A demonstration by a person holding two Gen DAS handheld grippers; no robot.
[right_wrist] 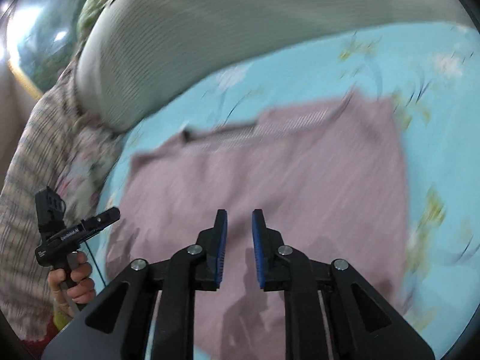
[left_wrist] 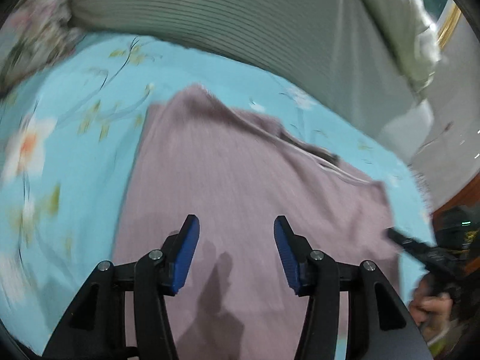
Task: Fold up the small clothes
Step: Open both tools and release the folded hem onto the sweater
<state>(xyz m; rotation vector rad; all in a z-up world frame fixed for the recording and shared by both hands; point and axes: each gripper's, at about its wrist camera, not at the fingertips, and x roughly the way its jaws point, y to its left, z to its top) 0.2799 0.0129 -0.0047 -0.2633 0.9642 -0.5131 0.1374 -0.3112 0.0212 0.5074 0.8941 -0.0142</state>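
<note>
- The left gripper (left_wrist: 236, 225) hangs above the mauve garment (left_wrist: 240, 180) with its blue-padded fingers (left_wrist: 187, 255) spread wide; nothing lies between them, and only ribbed cloth shows in the gap below.
- The right gripper (right_wrist: 239, 220) has its blue pads (right_wrist: 220, 255) drawn closer together, with a narrow gap left between them, and it holds nothing.
- The mauve garment (right_wrist: 285, 180) lies spread on the bed directly ahead of and beneath both grippers, flat for the most part, with a seam or edge running across its far side.
- Both grippers cast dark shadows on the cloth just below their fingers.
- The bed's blue floral sheet (left_wrist: 69, 150) shows to the left of the left gripper and beyond the garment; in the right wrist view the same sheet (right_wrist: 444, 156) lies to the right of the right gripper.
- A grey-green ribbed cushion (left_wrist: 240, 21) sits beyond the garment, at the far side of the sheet, also seen ahead of the right gripper (right_wrist: 210, 36).
- In the right wrist view, the person's left hand (right_wrist: 75, 282) grips the handle of the left gripper well off to the left, beside a checked cloth (right_wrist: 33, 165).
- In the left wrist view, the right gripper's body (left_wrist: 426, 249) appears at the far right, its tip at the garment's edge; whether it touches is blurred.
</note>
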